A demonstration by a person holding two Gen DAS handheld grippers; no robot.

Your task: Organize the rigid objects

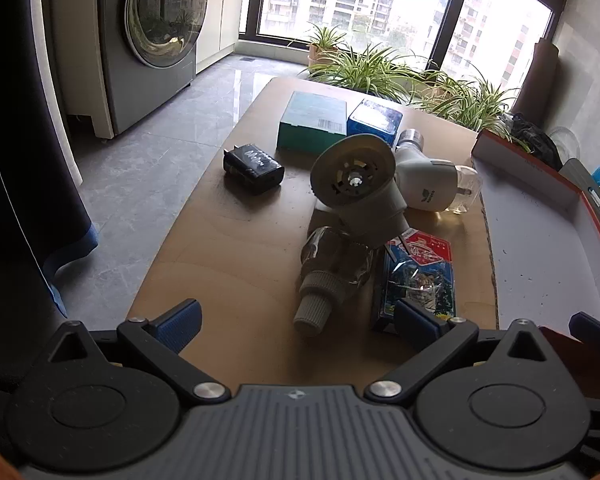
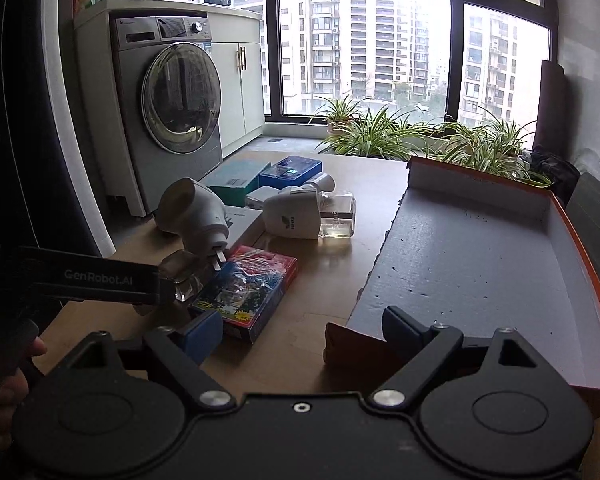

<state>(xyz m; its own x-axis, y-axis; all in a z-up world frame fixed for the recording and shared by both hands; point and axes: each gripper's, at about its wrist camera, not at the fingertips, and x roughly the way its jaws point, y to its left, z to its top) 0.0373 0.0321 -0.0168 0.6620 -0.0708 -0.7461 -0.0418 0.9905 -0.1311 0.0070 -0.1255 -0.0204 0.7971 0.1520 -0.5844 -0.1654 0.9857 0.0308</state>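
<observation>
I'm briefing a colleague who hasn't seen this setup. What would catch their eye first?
Probably the cluster of small items in the middle of the wooden table: two white plug-in devices, a colourful card pack and boxes behind them. To the right lies a wide, shallow orange-edged box, empty. Behind, a washing machine stands left of big windows lined with spider plants.

Black gripper (image 1: 298,320), blue ribbed pads (image 1: 178,322)
</observation>
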